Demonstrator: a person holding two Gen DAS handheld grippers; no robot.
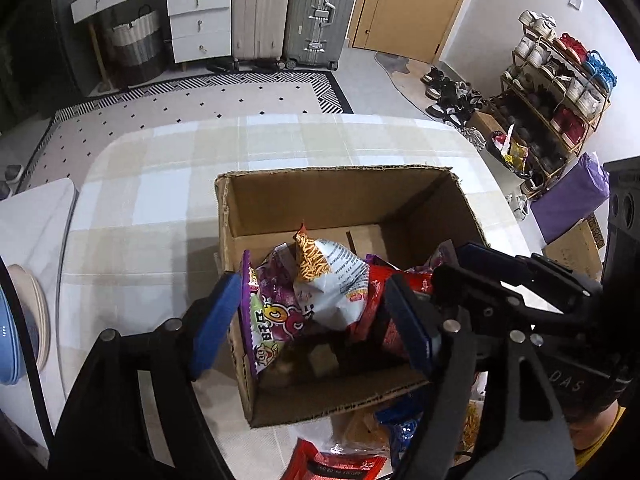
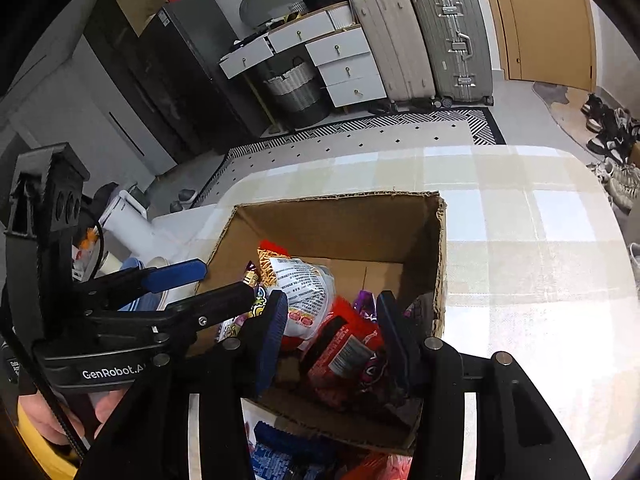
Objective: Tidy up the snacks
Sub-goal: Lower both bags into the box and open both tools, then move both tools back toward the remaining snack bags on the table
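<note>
Hovering over the open cardboard box, both grippers point down into it from the box's near edge. The box stands on a table covered with a pale checked tablecloth, toward the table's near side, with its flaps cut away and its far half showing bare floor.

The left gripper has its blue pads apart, one outside the box's left wall and the other over the box's middle. Between them, untouched by either pad, lie a purple snack bag against the left wall and a white noodle-snack bag leaning on top of it.

The right gripper stands over the box's right half with a red snack packet between its fingers. The pads sit close against the packet's sides, but the view does not show for certain whether they press on it. A dark purple packet lies just behind the red one.

More snacks lie on the cloth outside the box's near edge: a blue packet and a red one. A hand in a yellow sleeve holds the left gripper.
</note>
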